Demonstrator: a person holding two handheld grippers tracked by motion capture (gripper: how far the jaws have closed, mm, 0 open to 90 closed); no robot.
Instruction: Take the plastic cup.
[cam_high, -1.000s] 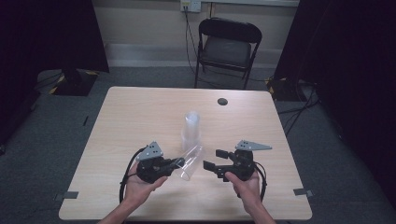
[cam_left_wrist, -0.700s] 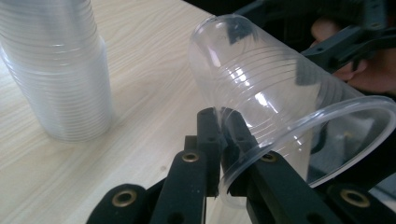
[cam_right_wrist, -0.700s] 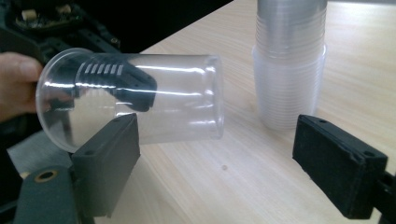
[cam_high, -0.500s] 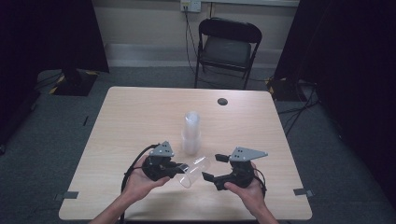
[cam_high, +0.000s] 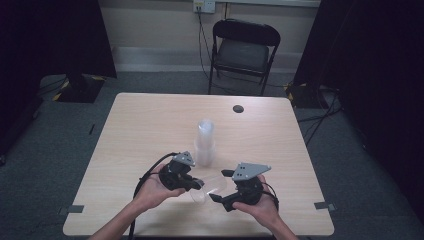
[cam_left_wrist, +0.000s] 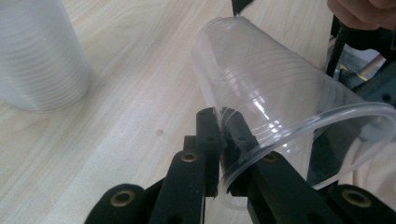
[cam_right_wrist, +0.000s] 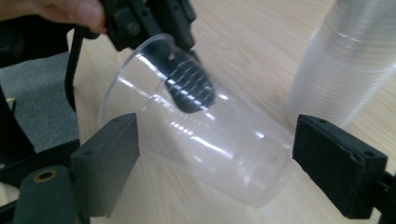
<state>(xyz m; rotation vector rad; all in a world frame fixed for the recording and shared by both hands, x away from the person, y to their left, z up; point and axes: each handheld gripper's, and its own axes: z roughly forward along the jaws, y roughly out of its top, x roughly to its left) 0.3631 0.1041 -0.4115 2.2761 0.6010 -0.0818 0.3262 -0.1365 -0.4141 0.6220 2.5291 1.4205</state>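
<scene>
My left gripper (cam_high: 198, 184) (cam_left_wrist: 219, 116) is shut on the wall of a clear plastic cup (cam_high: 207, 189) (cam_left_wrist: 261, 88) at its rim, one jaw inside and one outside. The cup lies tilted, its base pointing towards the right gripper. My right gripper (cam_high: 220, 186) (cam_right_wrist: 219, 135) is open, its pads (cam_right_wrist: 112, 158) standing wide on either side of the cup (cam_right_wrist: 205, 149) without touching it. A tall stack of clear cups (cam_high: 205, 142) (cam_left_wrist: 37, 51) (cam_right_wrist: 345, 60) stands upright on the table just behind both grippers.
The light wooden table (cam_high: 150, 125) has a small dark disc (cam_high: 238, 108) near its far edge. A black folding chair (cam_high: 245, 47) stands behind the table. Dark curtains hang at both sides.
My left gripper has moved right and slightly nearer with the cup, away from the stack. The cup now lies between the right gripper's open jaws.
</scene>
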